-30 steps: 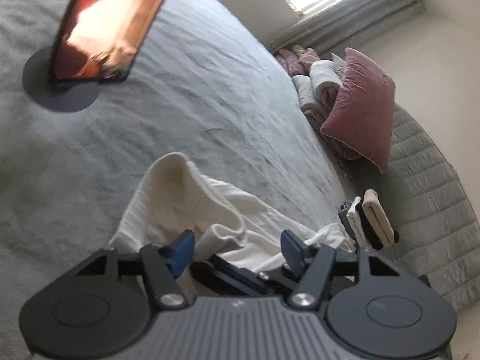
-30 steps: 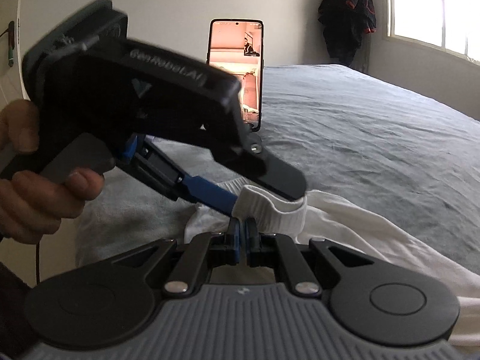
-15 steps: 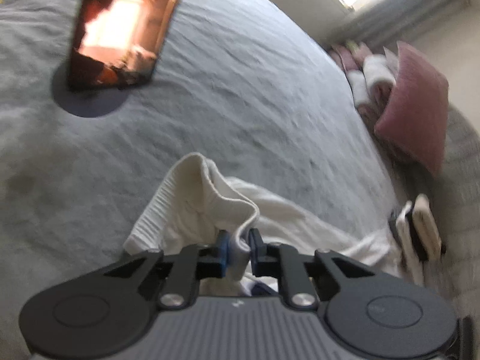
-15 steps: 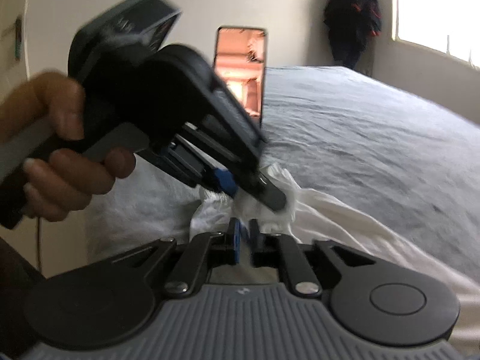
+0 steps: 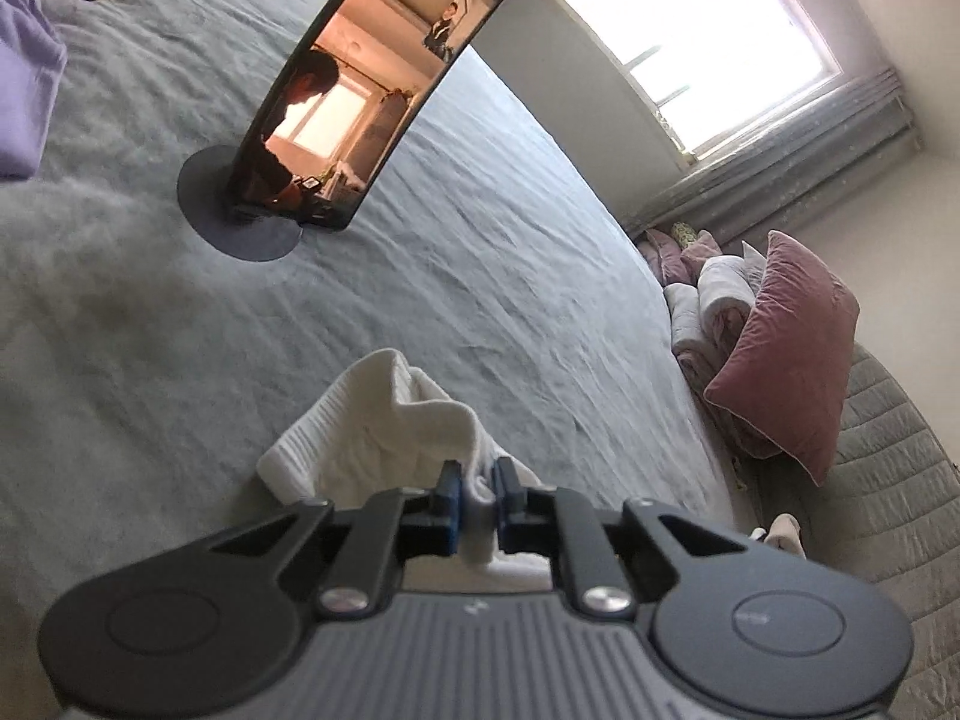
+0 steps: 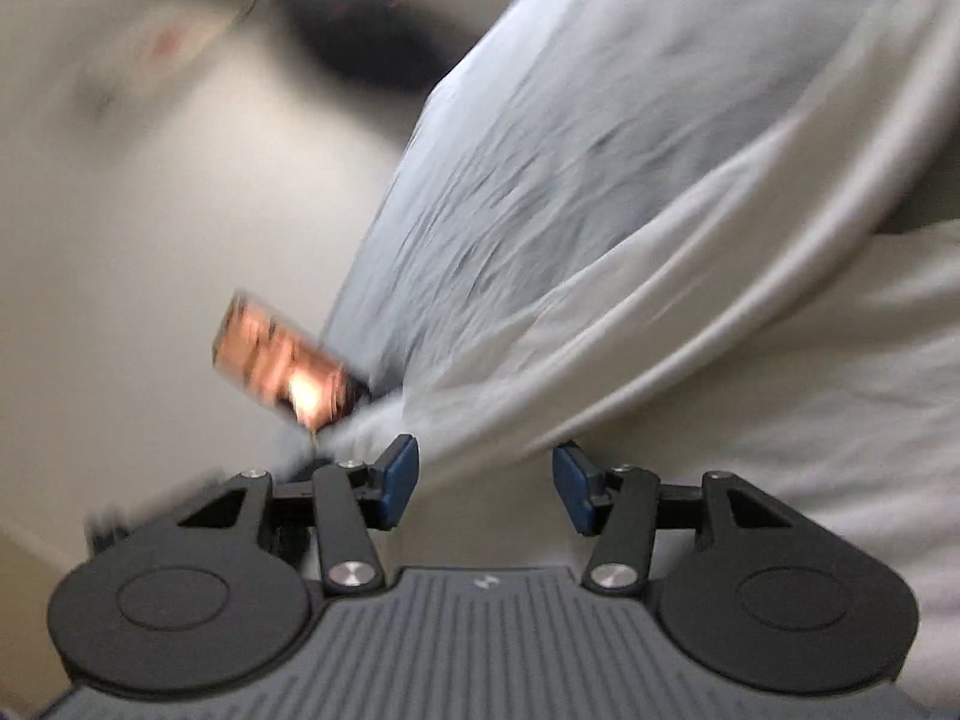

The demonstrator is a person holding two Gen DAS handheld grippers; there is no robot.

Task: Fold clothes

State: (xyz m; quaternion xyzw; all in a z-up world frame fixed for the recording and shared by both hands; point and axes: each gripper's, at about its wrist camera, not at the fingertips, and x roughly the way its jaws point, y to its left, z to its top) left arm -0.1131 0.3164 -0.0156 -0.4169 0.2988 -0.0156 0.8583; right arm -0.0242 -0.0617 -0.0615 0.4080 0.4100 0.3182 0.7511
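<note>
The white garment (image 5: 384, 420) is lying bunched on the near part of the grey bed (image 5: 480, 240), its ribbed edge lifting toward the left gripper (image 5: 478, 495). That gripper's blue fingers (image 5: 449, 501) are pressing together on a fold of the cloth. In the blurred right wrist view the garment (image 6: 750, 360) is spreading across the right side, and the right gripper (image 6: 485, 483) is hanging over it with its fingers (image 6: 401, 477) standing wide apart, holding nothing. Farther off, a phone (image 5: 366, 84) is standing on a round stand. A pink pillow (image 5: 786, 348) is leaning at the right by folded bedding (image 5: 714, 300).
</note>
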